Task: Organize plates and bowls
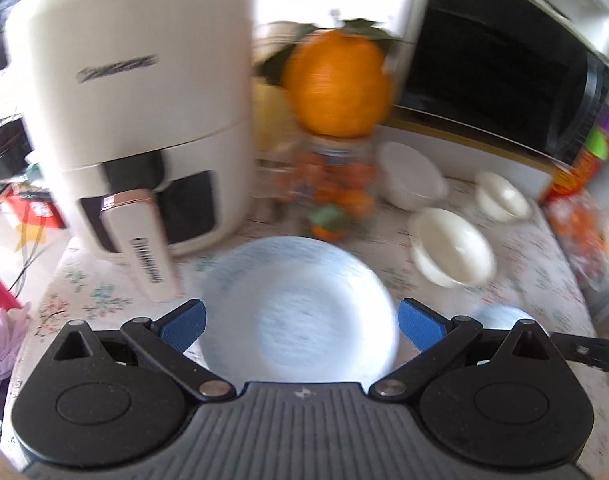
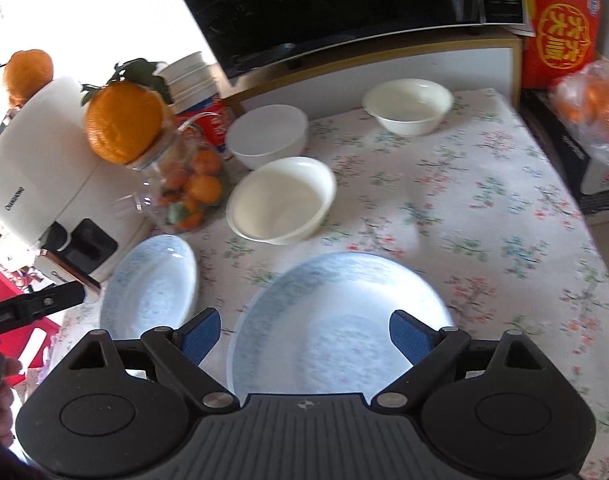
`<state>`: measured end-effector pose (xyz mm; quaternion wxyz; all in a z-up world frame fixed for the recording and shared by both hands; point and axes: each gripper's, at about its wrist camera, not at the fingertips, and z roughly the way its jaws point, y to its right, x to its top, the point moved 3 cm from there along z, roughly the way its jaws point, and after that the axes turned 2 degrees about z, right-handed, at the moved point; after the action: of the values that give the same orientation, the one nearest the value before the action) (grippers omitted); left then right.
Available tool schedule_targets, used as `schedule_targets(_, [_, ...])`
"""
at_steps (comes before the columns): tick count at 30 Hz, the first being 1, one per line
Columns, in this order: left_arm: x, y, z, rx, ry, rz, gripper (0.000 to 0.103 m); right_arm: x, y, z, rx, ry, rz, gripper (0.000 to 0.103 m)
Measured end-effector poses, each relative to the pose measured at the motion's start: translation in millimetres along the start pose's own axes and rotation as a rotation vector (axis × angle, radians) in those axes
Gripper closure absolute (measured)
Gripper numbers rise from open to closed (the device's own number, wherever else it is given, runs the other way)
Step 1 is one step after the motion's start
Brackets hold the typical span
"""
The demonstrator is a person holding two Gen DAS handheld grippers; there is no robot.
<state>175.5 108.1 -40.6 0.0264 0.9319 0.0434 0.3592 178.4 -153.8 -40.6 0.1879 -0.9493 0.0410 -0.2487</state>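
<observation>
Two pale blue plates lie on the floral tablecloth. My left gripper (image 1: pixel 300 322) is open just above the left plate (image 1: pixel 300 308), its blue pads on either side of it. My right gripper (image 2: pixel 306 334) is open above the larger-looking right plate (image 2: pixel 336 320). The left plate also shows in the right wrist view (image 2: pixel 150 284), and a sliver of the right plate in the left wrist view (image 1: pixel 504 314). Three white bowls stand behind: a near one (image 2: pixel 280 200), a middle one (image 2: pixel 266 134) and a far right one (image 2: pixel 408 106).
A white air fryer (image 1: pixel 140 108) stands at the left. A glass jar of small oranges (image 2: pixel 184 188) with a big orange (image 2: pixel 122 120) on top stands beside it. A black microwave (image 1: pixel 500 76) is at the back, a red box (image 2: pixel 560 28) at right.
</observation>
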Motion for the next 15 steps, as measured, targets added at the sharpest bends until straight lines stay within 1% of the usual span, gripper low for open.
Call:
schedule_targets(2, [-1,-10,9,0.042,-0.006,-0.010,0.000,2,-8,6,0.017,0.002,-0.004,0.013])
schedule_targets(3, [-1,-14,13,0.048,-0.018,-0.012,0.000,4,-13,10,0.029,0.002,-0.005,0.013])
schedule_targets(8, [-6,-33,32,0.054,-0.094,-0.075,0.001,11,-32,26,0.077,0.010,-0.009,0.013])
schedule_targets(11, [-6,-43,41,0.054,-0.122,-0.121,0.003,14,-44,36,0.108,0.011,-0.009,0.013])
schedule_targets(15, [-9,-53,47,0.034,-0.154,-0.176,0.007,14,-59,49,0.162,0.001,-0.013,0.013])
